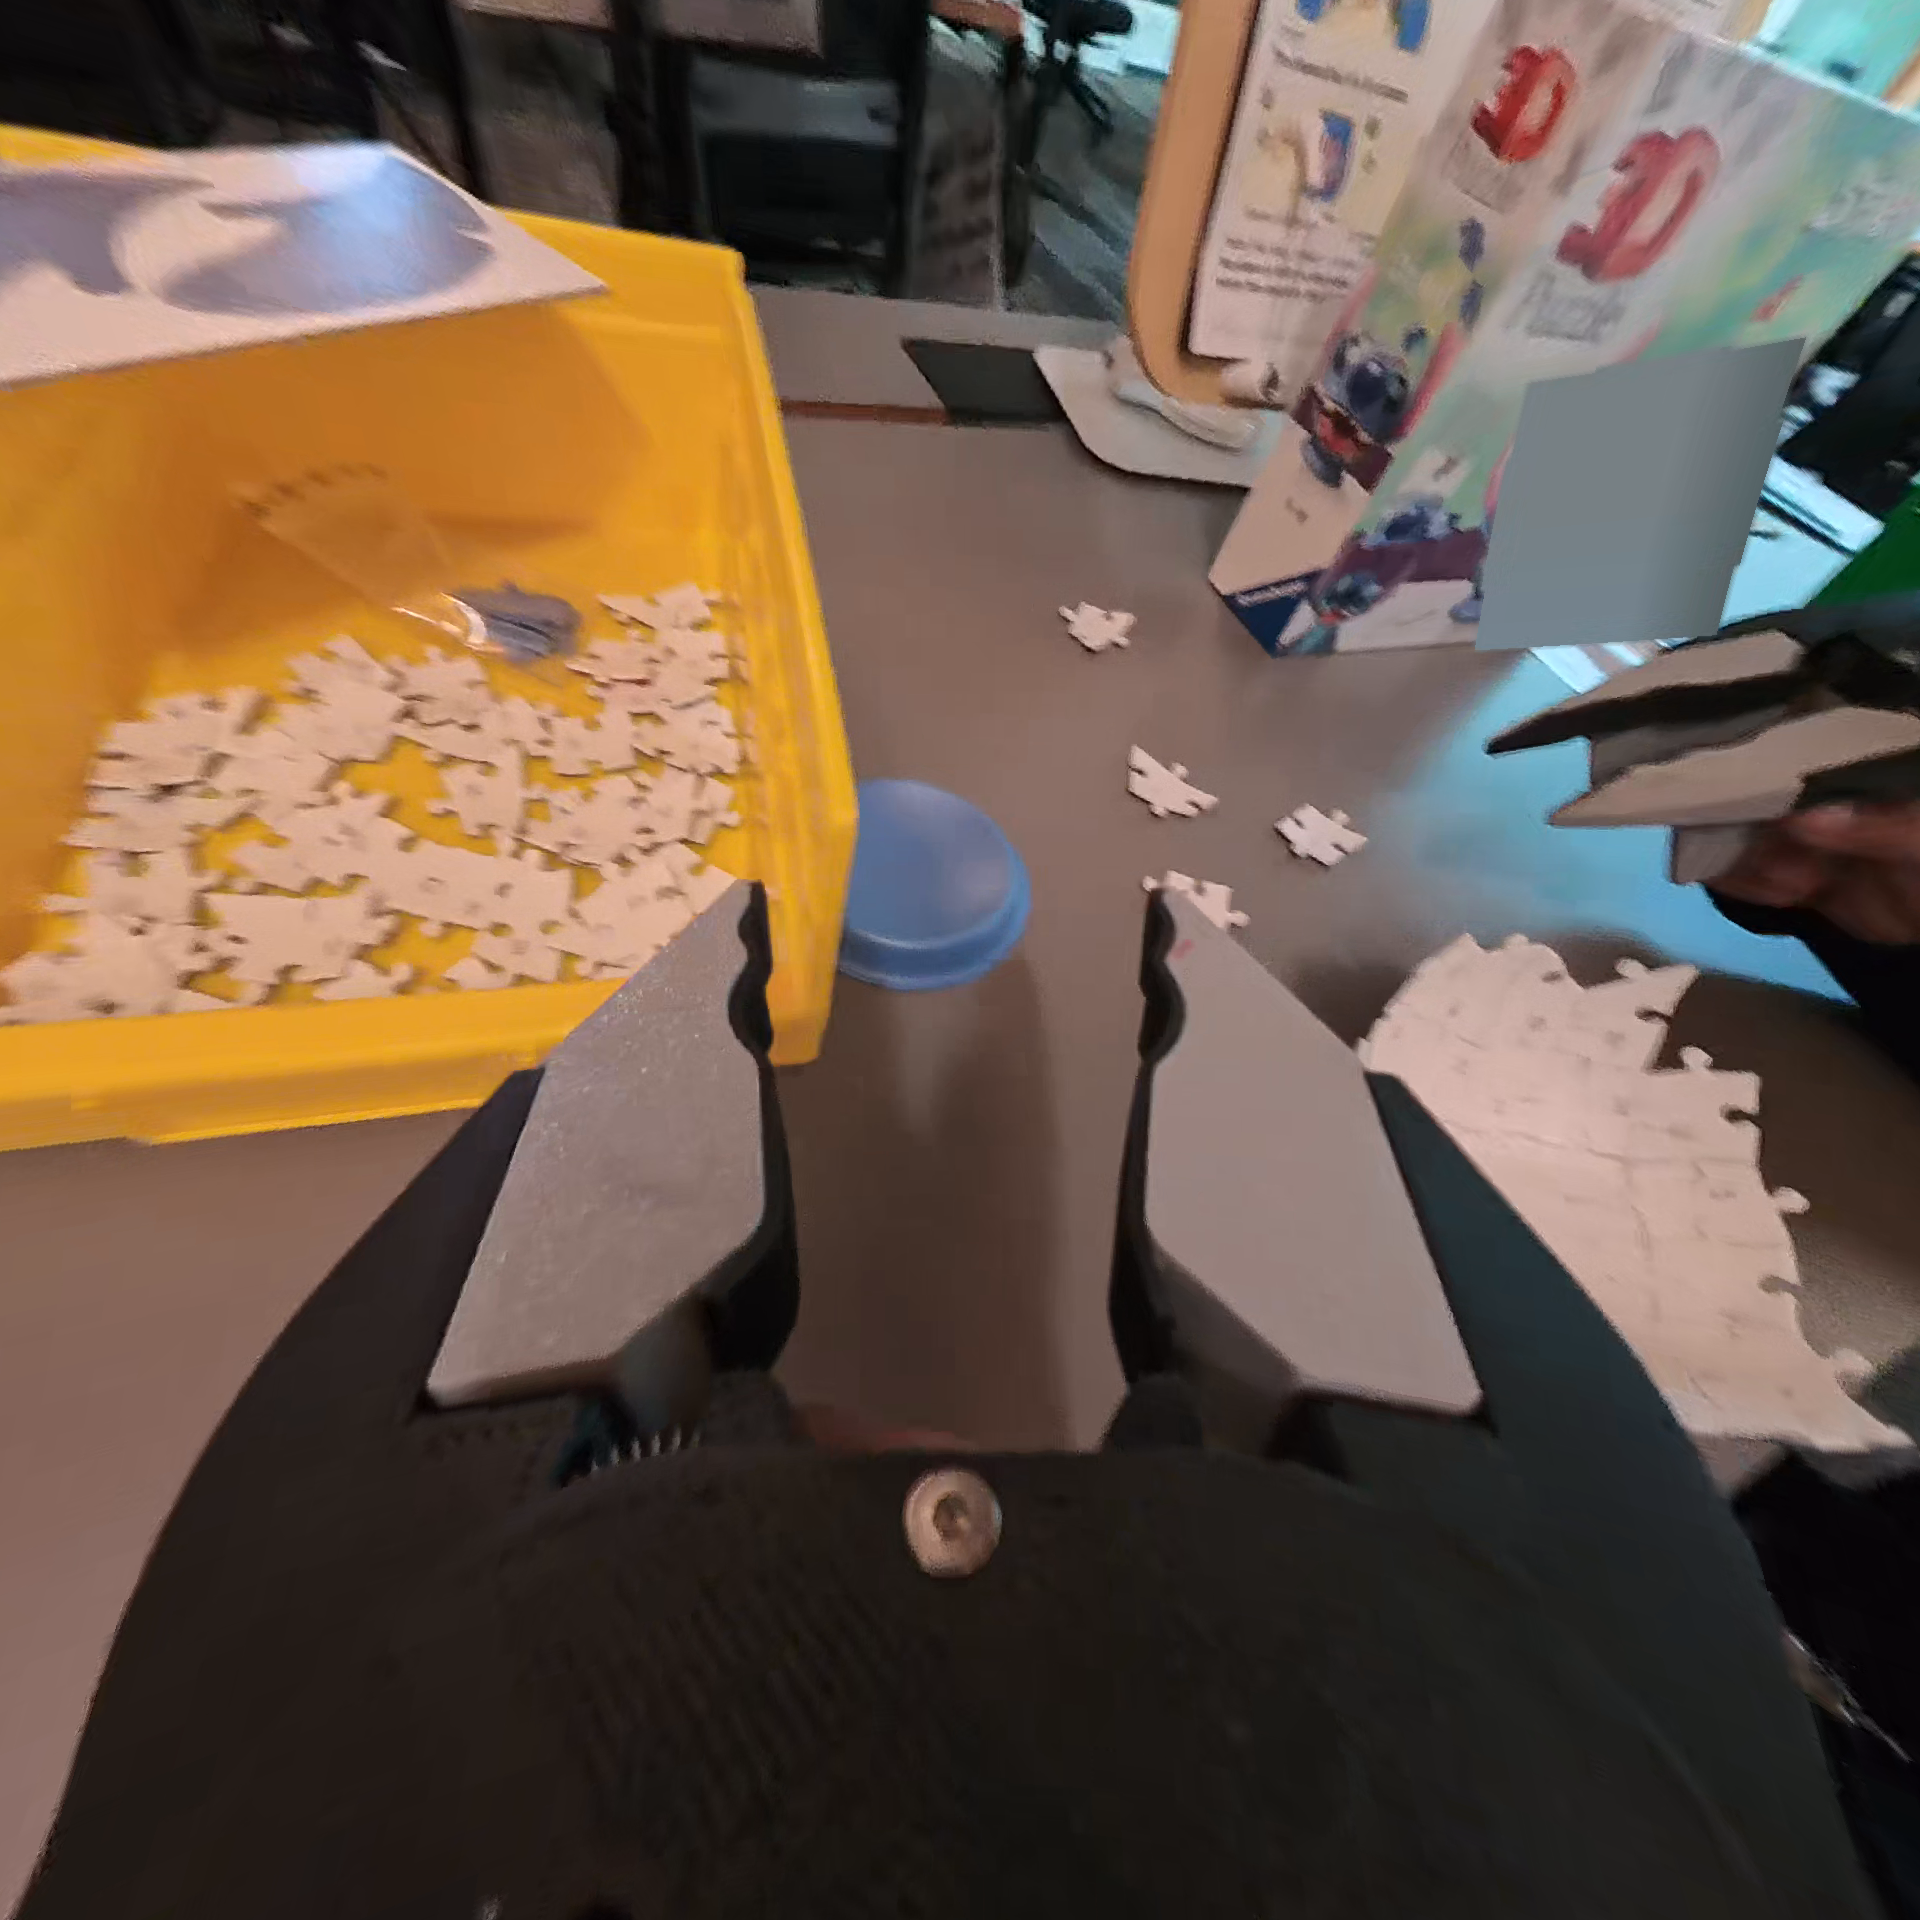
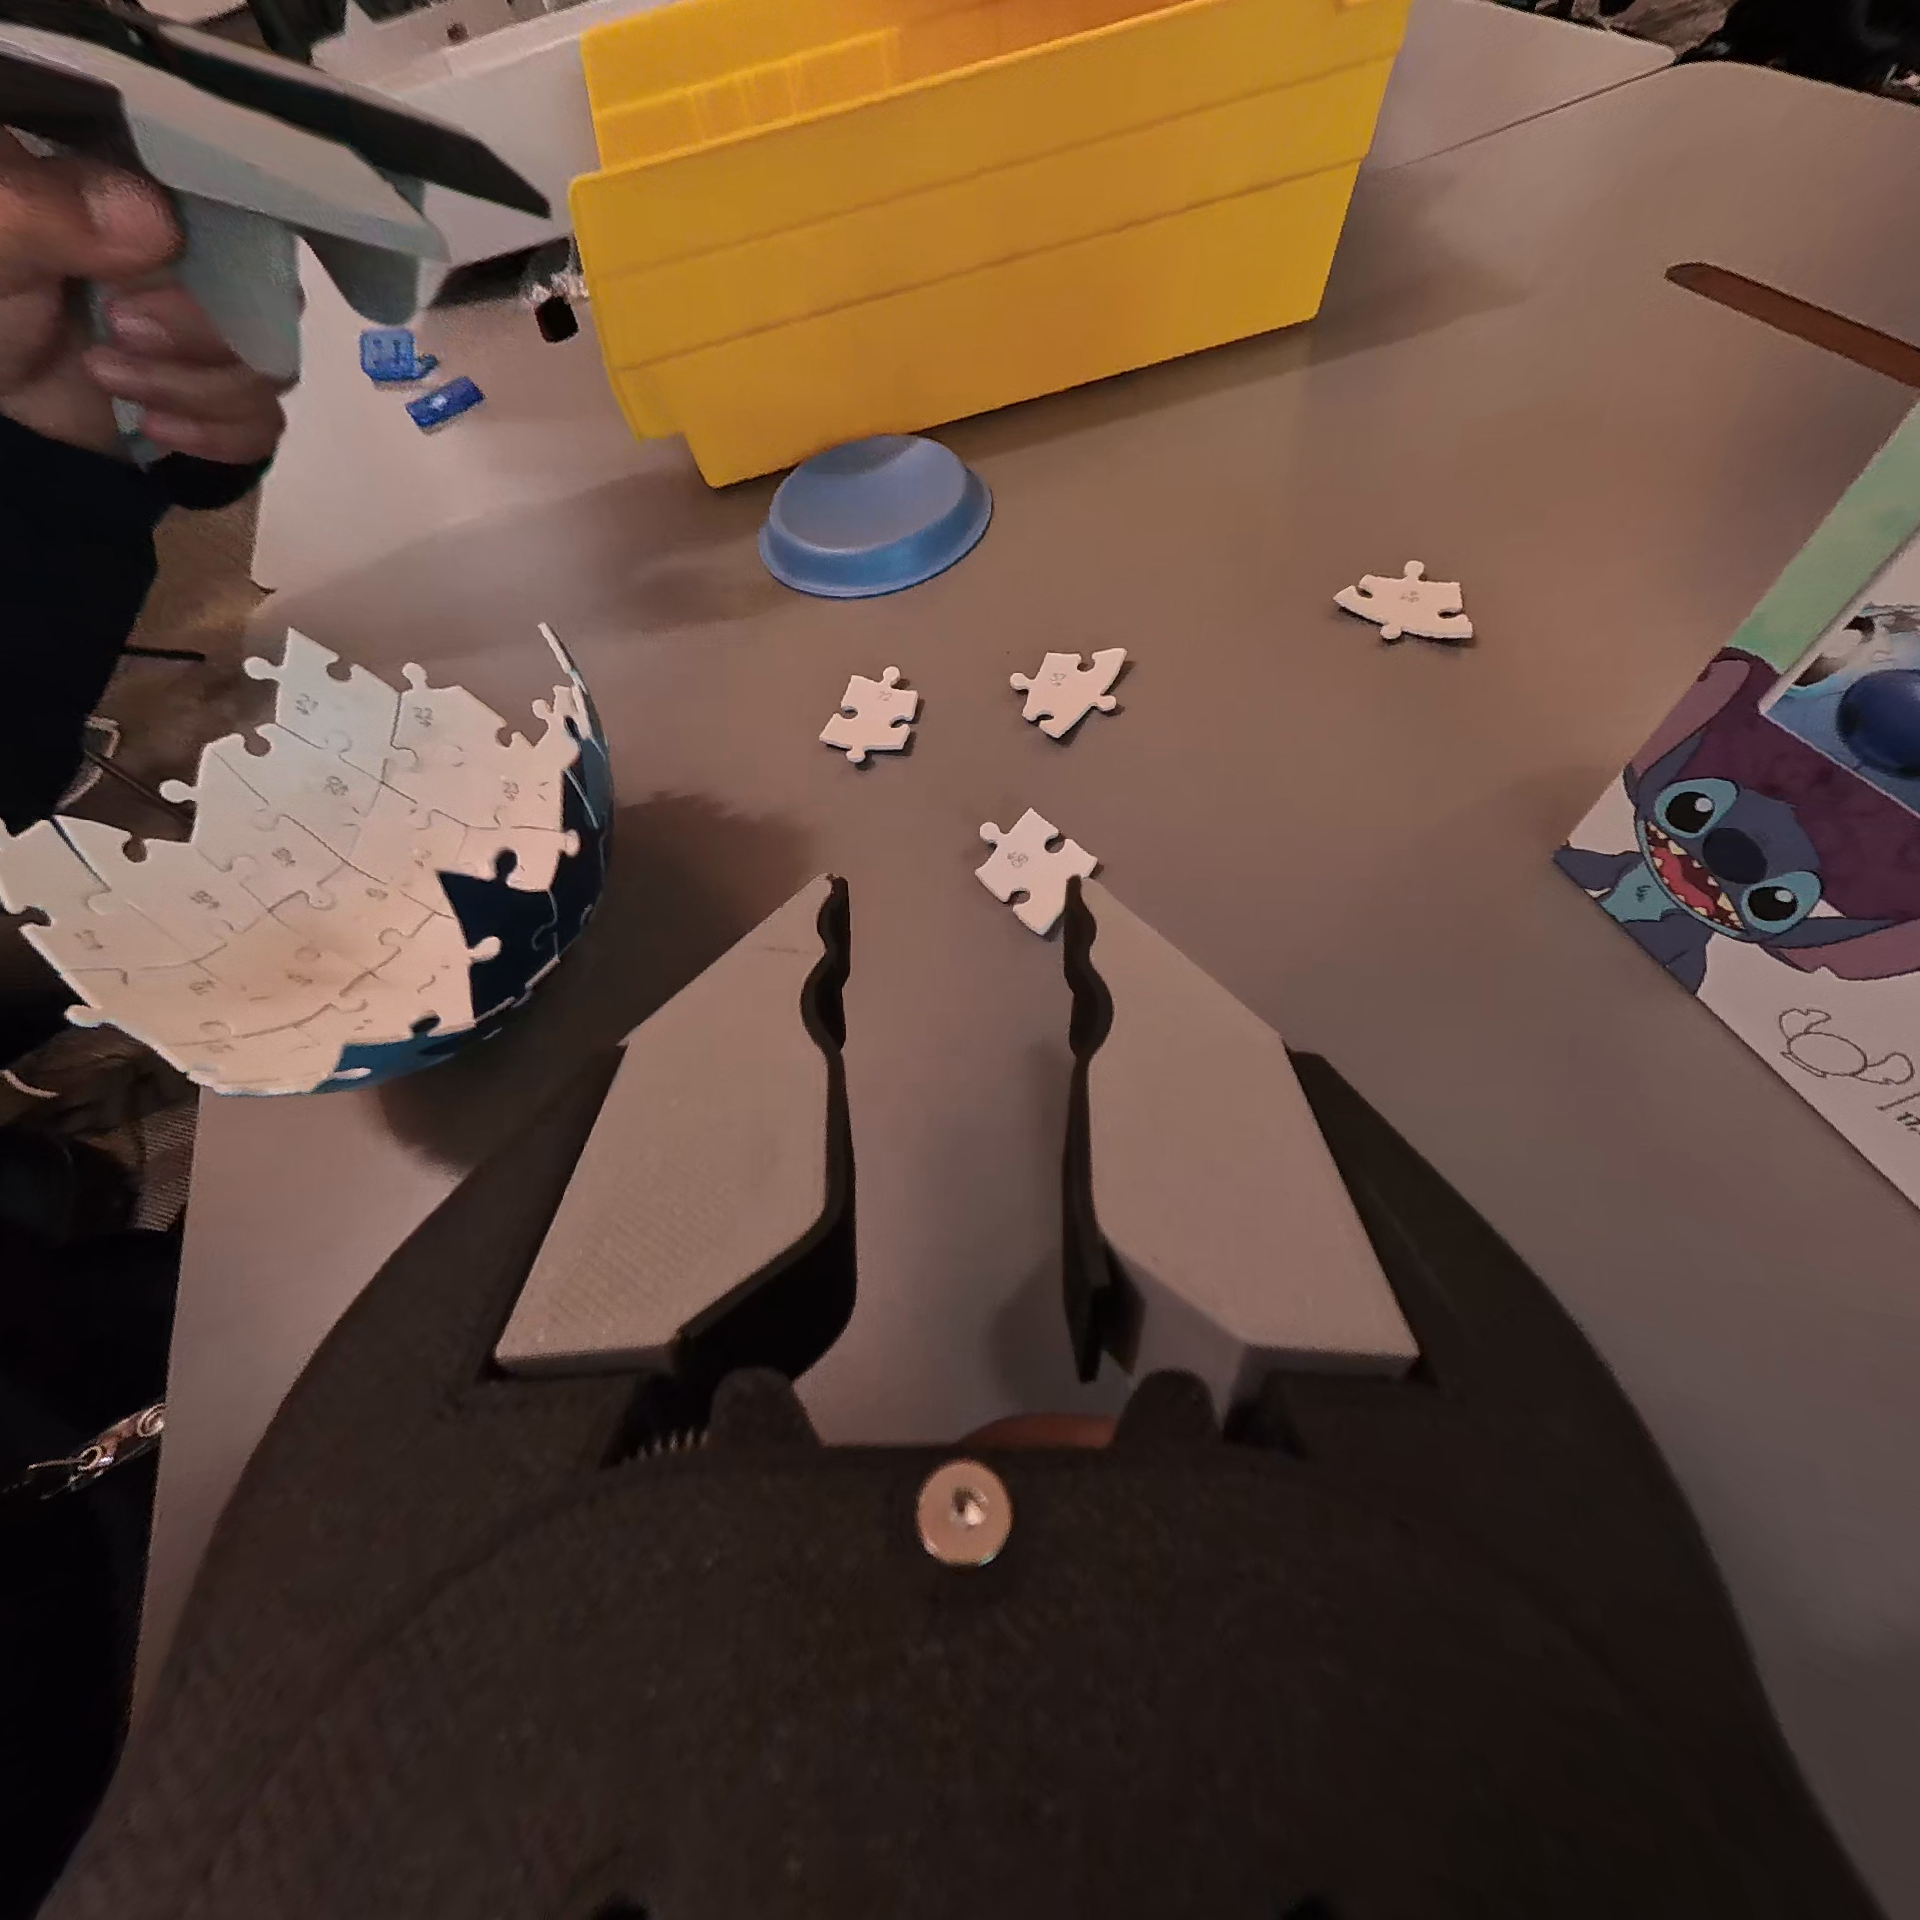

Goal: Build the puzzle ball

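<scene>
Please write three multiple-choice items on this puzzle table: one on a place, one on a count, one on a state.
1. Where is the blue stand?
A. inside the bin
B. on the table against the yellow bin
C. on the puzzle box

2. How many loose pieces lie on the table?
A. two
B. four
C. seven

3. How is the puzzle ball?
A. finished
B. partly built, open
C. not started

Answers:
1 B, it sits at the bin's foot.
2 B, four white pieces, the nearest by the right gripper, which is open and empty.
3 B, its white inside shows.
</scene>
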Demonstrator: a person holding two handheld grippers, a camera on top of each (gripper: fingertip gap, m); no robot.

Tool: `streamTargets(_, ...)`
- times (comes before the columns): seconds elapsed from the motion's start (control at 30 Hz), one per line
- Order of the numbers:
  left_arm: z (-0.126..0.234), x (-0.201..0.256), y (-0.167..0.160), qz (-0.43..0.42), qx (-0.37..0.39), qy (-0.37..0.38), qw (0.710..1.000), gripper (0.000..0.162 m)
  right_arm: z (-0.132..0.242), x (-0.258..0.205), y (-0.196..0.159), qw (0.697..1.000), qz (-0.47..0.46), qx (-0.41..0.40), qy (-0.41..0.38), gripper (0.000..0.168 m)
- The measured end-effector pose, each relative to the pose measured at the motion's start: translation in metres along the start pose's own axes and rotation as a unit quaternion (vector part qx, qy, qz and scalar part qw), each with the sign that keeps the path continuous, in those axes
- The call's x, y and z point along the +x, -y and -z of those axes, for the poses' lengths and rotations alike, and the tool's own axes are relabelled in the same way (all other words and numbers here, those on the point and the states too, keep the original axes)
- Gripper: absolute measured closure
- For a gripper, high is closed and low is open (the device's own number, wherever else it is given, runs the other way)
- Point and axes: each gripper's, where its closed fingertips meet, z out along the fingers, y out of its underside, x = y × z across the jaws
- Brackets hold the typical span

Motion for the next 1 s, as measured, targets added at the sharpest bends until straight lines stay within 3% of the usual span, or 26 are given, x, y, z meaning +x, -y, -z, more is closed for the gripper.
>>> streamTargets(0.03, -0.002, -0.004, 0.0, 0.001, -0.001, 0.012, 1.0, 0.091, 0.0, 0.0, 0.0, 1.0, -0.002, 0.001, 0.002, 0.13)
streamTargets(0.1, -0.017, 0.01, -0.022, 0.011, -0.057, -0.034, 0.998, 0.082, 0.0, -0.001, 0.0, 1.0, 0.0, 0.0, 0.002, 0.13)
streamTargets(0.13, -0.023, 0.021, -0.032, 0.018, -0.084, -0.064, 0.994, 0.055, 0.0, -0.001, 0.0, 1.0, 0.003, -0.001, 0.001, 0.13)
streamTargets(0.17, -0.025, 0.024, -0.033, 0.014, -0.085, -0.067, 0.994, 0.053, 0.0, -0.001, 0.0, 1.0, 0.005, -0.002, 0.0, 0.13)
streamTargets(0.23, -0.017, 0.003, -0.023, 0.0, -0.06, -0.013, 0.998, 0.074, 0.001, 0.0, 0.001, 1.0, 0.005, 0.0, -0.002, 0.13)
streamTargets(0.3, -0.004, -0.019, -0.002, 0.022, -0.007, 0.026, 0.999, 0.077, 0.002, 0.0, 0.002, 1.0, -0.001, 0.004, 0.0, 0.13)
streamTargets(0.37, -0.002, -0.02, 0.009, 0.055, 0.024, 0.006, 0.998, 0.085, 0.002, -0.001, 0.003, 1.0, -0.004, 0.005, 0.003, 0.13)
streamTargets(0.4, -0.009, -0.001, 0.005, 0.06, 0.01, -0.048, 0.997, 0.09, 0.002, -0.002, 0.003, 1.0, -0.002, 0.004, 0.005, 0.13)
streamTargets(0.47, -0.025, 0.028, -0.018, 0.062, -0.062, -0.116, 0.989, 0.055, 0.002, -0.004, 0.004, 1.0, 0.004, 0.004, 0.005, 0.13)
streamTargets(0.53, -0.03, 0.02, -0.02, 0.044, -0.074, -0.081, 0.993, 0.065, 0.003, -0.005, 0.004, 1.0, 0.009, 0.005, 0.003, 0.13)
streamTargets(0.67, -0.016, -0.011, 0.013, 0.053, 0.009, -0.002, 0.999, 0.077, 0.005, -0.005, 0.007, 1.0, 0.004, 0.013, 0.004, 0.13)
streamTargets(0.77, -0.032, 0.043, -0.011, 0.082, -0.068, -0.144, 0.984, 0.065, 0.005, -0.007, 0.008, 1.0, 0.007, 0.012, 0.008, 0.13)
streamTargets(0.83, -0.036, 0.026, -0.014, 0.061, -0.075, -0.084, 0.992, 0.063, 0.006, -0.008, 0.009, 1.0, 0.013, 0.012, 0.005, 0.13)
streamTargets(0.9, -0.024, -0.006, 0.004, 0.064, -0.023, -0.011, 0.998, 0.066, 0.007, -0.007, 0.009, 1.0, 0.013, 0.014, 0.003, 0.13)
streamTargets(0.97, -0.015, -0.019, 0.014, 0.08, 0.006, 0.003, 0.997, 0.075, 0.008, -0.007, 0.01, 1.0, 0.008, 0.016, 0.005, 0.13)
streamTargets(1.0, -0.018, -0.01, 0.012, 0.087, -0.003, -0.025, 0.996, 0.075, 0.007, -0.007, 0.01, 1.0, 0.006, 0.016, 0.007, 0.13)
